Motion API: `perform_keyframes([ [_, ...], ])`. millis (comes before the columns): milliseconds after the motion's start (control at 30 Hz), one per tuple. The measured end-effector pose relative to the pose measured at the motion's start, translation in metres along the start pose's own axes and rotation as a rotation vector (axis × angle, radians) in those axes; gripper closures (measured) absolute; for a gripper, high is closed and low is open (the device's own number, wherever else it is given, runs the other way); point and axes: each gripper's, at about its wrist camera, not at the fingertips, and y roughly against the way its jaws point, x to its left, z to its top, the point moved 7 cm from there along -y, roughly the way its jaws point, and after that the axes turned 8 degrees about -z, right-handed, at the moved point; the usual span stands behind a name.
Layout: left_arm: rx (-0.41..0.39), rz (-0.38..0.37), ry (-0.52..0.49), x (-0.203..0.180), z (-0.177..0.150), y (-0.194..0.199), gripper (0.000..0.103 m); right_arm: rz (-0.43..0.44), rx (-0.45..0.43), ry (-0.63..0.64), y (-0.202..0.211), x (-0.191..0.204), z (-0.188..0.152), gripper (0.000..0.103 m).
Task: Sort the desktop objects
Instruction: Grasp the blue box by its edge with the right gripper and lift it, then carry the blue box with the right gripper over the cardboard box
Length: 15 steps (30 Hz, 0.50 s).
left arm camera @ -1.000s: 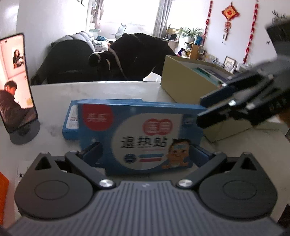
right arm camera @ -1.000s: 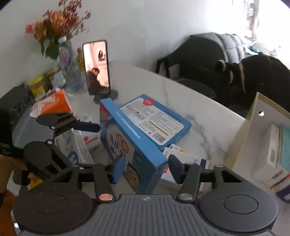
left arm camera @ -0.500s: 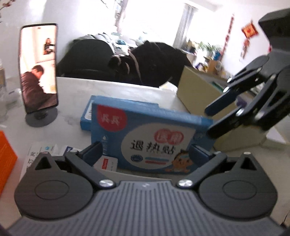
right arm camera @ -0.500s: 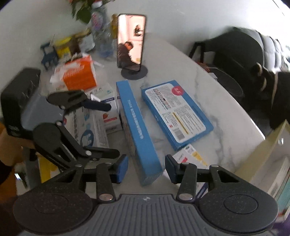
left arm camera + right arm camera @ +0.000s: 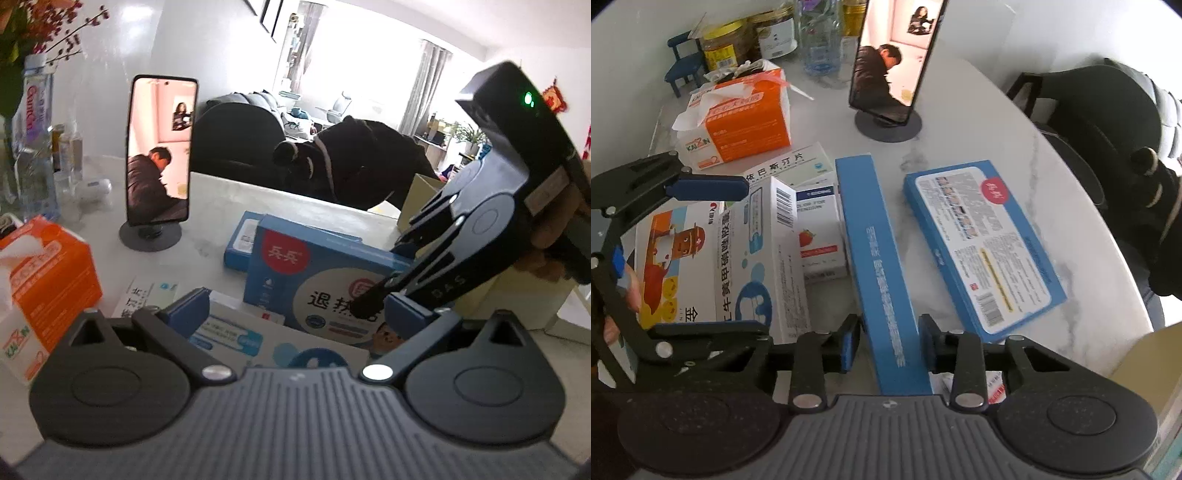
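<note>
A blue fever-patch box stands on its long edge on the marble table. My right gripper straddles its top edge from above. The jaws are closing, and each pad sits a hair off a side of the box. In the left wrist view the same gripper has one finger in front of the box's printed face. My left gripper is open, left of that box, over a white-and-blue medicine box. A second blue box lies flat, label up, to the right.
Several white medicine boxes lie left of the upright box. An orange tissue box and a phone on a round stand sit behind them, with jars and a bottle farther back. A cardboard box stands at the right.
My left gripper let go of the upright blue box and slid left over the white box. My right gripper came down over the box's top edge and its jaws narrowed.
</note>
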Motion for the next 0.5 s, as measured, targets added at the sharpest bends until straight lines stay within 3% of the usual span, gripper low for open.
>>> perform_keyframes([
  [167,-0.003,-0.008,0.011,0.003,-0.001,0.004,0.000,0.033,-0.013,0.006,0.000,0.007,0.003,0.077],
  [500,0.008,-0.036,0.011,-0.005,-0.005,0.000,0.000,0.085,-0.038,-0.189,0.027,-0.019,-0.002,0.078],
])
